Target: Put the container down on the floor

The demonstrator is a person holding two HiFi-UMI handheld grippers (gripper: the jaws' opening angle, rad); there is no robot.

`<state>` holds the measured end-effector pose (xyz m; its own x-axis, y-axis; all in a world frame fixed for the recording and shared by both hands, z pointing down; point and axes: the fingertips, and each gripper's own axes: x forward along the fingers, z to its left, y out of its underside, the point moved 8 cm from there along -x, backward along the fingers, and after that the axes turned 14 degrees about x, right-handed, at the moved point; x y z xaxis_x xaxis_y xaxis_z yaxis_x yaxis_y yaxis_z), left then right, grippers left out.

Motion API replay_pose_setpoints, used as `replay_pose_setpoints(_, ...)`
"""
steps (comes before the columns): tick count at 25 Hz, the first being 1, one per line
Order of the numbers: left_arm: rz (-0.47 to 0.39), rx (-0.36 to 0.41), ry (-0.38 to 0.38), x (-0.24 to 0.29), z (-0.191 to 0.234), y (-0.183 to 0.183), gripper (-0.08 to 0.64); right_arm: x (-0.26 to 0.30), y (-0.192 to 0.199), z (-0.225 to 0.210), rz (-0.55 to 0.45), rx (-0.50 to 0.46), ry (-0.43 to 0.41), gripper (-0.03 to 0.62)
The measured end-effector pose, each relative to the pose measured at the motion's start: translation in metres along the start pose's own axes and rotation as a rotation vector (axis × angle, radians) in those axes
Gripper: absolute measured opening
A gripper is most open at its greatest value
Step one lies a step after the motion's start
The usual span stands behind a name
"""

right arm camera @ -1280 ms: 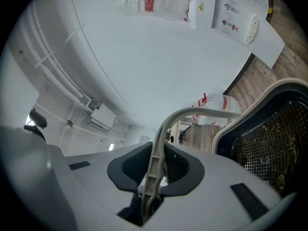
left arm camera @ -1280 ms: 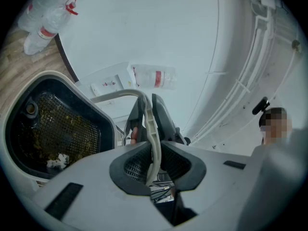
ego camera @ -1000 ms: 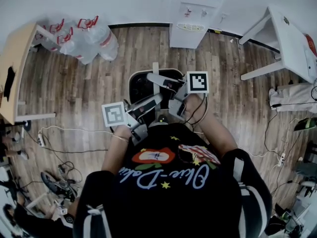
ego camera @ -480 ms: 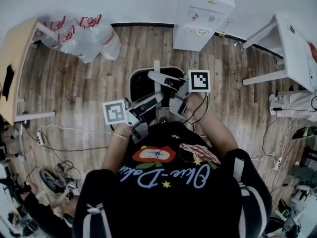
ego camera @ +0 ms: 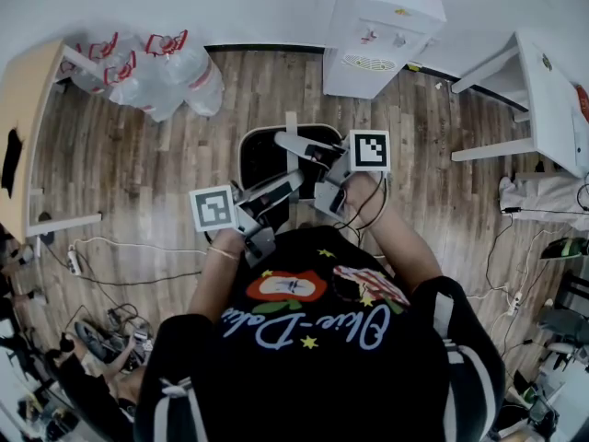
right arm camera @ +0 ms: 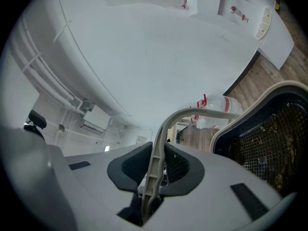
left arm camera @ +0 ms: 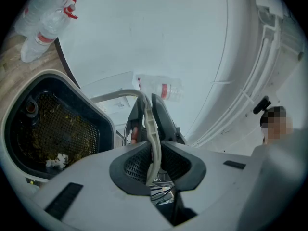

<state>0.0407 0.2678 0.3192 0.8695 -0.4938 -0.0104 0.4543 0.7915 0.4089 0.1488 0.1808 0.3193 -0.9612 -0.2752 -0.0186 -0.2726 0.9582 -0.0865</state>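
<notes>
One container (ego camera: 247, 153), left gripper (left arm camera: 153, 150), right gripper (right arm camera: 155, 170)

Left claw (left arm camera: 148, 114) and right claw (right arm camera: 159, 150), two, are pinching one container (ego camera: 245, 151); beyond them one dispenser (ego camera: 382, 30) is standing, several bottles (ego camera: 161, 76) lying leftward.

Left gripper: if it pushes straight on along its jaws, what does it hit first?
The left gripper is shut on the beige handle, so that is already met. Just beyond it stands a dark grey part, probably the right gripper; depth is unclear.
</notes>
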Motion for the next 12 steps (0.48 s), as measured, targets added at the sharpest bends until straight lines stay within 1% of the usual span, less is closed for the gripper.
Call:
replay_pose_setpoints(8,0.014,-0.018,-0.008,0.002,0.020,-0.030,0.041,0.021,-0.027,-0.005,-0.009,0.002,0.019,0.058)
replay_pose_setpoints(12,0.019,-0.018,0.006,0.007,0.027,-0.043,0.041,0.028,-0.040,-0.006,-0.019,0.011,0.026,0.057)
